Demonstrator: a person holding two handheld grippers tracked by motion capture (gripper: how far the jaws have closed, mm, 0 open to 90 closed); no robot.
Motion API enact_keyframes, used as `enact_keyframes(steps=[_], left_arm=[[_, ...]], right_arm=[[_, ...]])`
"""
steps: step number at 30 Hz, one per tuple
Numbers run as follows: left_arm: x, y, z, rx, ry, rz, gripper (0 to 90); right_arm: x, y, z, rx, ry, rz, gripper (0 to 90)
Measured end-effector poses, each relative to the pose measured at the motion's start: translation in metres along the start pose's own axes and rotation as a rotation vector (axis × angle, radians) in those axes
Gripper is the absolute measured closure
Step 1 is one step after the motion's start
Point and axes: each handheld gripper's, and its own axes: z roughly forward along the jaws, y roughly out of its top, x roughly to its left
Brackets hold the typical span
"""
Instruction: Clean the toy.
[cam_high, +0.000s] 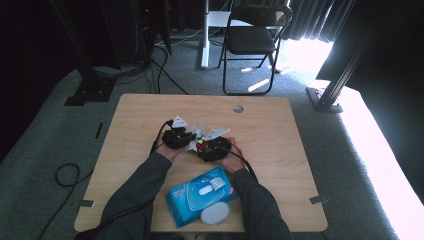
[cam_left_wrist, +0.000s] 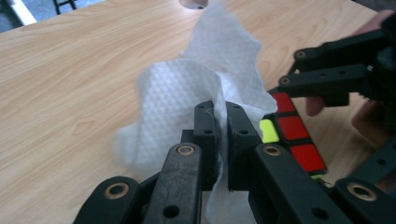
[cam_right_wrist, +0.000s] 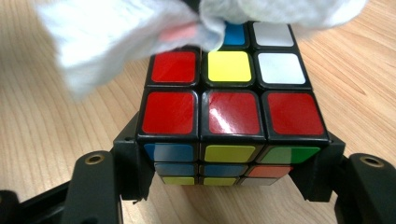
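Note:
A Rubik's cube (cam_right_wrist: 231, 112) with red, yellow, white and blue squares sits between the jaws of my right gripper (cam_right_wrist: 231, 179), which is shut on its two sides just above the table. My left gripper (cam_left_wrist: 222, 140) is shut on a white wet wipe (cam_left_wrist: 187, 88), and the wipe lies over the far edge of the cube's top face (cam_left_wrist: 292, 135). In the high view the left gripper (cam_high: 186, 138) and the right gripper (cam_high: 204, 148) meet at the middle of the table, with the wipe (cam_high: 196, 131) between them.
A blue pack of wet wipes (cam_high: 201, 195) lies near the table's front edge, between the person's forearms, with a white oval lid (cam_high: 215, 214) beside it. The wooden table (cam_high: 140, 115) has a cable hole (cam_high: 238, 108) at the back. A folding chair (cam_high: 252, 40) stands beyond it.

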Motion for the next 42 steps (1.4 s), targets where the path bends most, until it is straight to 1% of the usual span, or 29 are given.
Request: enact_keyframes(steps=[4,9,10,11,13,15,17,20,23,25,27,28,29,31,33,35,37,39,41,42], left_arm=[[0.000,0.003,0.002,0.002,0.025,-0.004,85.4],[-0.002,0.007,0.005,-0.001,0.021,0.000,85.4],[-0.003,0.007,0.005,-0.004,0.015,0.004,85.4],[-0.005,0.007,0.005,-0.010,-0.010,0.010,85.2],[-0.009,0.008,0.006,-0.002,-0.006,0.036,85.1],[-0.011,0.009,0.008,-0.003,-0.024,0.035,85.1],[-0.012,0.009,0.009,0.003,-0.033,0.042,85.0],[-0.014,0.009,0.011,0.009,-0.058,0.052,85.1],[-0.018,0.009,0.012,0.006,-0.079,0.057,85.1],[-0.022,0.009,0.013,0.007,-0.094,0.067,85.1],[-0.027,0.009,0.013,0.010,-0.105,0.090,85.1],[-0.031,0.008,0.014,0.012,-0.099,0.102,84.9],[-0.032,0.008,0.014,0.013,-0.102,0.102,85.0],[-0.033,0.007,0.014,0.011,-0.133,0.093,85.0],[-0.036,0.006,0.015,0.007,-0.150,0.089,84.9],[-0.037,0.005,0.014,0.001,-0.186,0.106,84.8],[-0.037,0.004,0.014,-0.010,-0.195,0.110,84.8],[-0.035,0.003,0.013,-0.017,-0.186,0.098,85.0],[-0.031,0.003,0.013,-0.014,-0.174,0.091,85.0],[-0.027,0.003,0.011,-0.009,-0.149,0.083,85.0]], right_arm=[[0.001,0.001,0.000,-0.005,0.010,-0.003,34.1],[0.000,0.001,-0.002,-0.008,0.015,-0.003,34.1],[0.000,0.001,-0.002,-0.007,0.016,-0.003,34.1],[0.000,0.001,-0.003,-0.008,0.020,-0.004,34.1],[0.001,0.001,-0.003,-0.006,0.021,-0.004,34.1],[0.001,0.000,-0.003,-0.001,0.020,-0.007,34.1],[0.001,0.000,-0.002,0.002,0.022,-0.007,34.1],[0.002,-0.001,-0.001,0.003,0.025,-0.011,34.1],[0.003,0.000,0.001,0.002,0.026,-0.009,34.1],[0.003,0.000,0.001,0.002,0.027,-0.009,34.1],[0.004,0.000,0.001,0.003,0.026,-0.009,34.1],[0.004,0.000,0.002,0.003,0.025,-0.009,34.1],[0.004,0.000,0.002,0.006,0.024,-0.010,34.1],[0.003,-0.002,0.001,0.003,0.019,-0.004,34.1],[0.003,-0.003,0.001,0.006,0.018,-0.003,34.1],[0.002,-0.003,0.000,0.006,0.017,-0.003,34.1],[0.002,-0.003,-0.001,0.002,0.017,-0.003,34.1],[0.002,-0.003,-0.002,0.003,0.015,-0.006,34.1],[0.001,-0.004,-0.003,0.004,0.014,-0.012,34.1],[0.001,-0.004,-0.003,0.005,0.011,-0.009,34.1]])
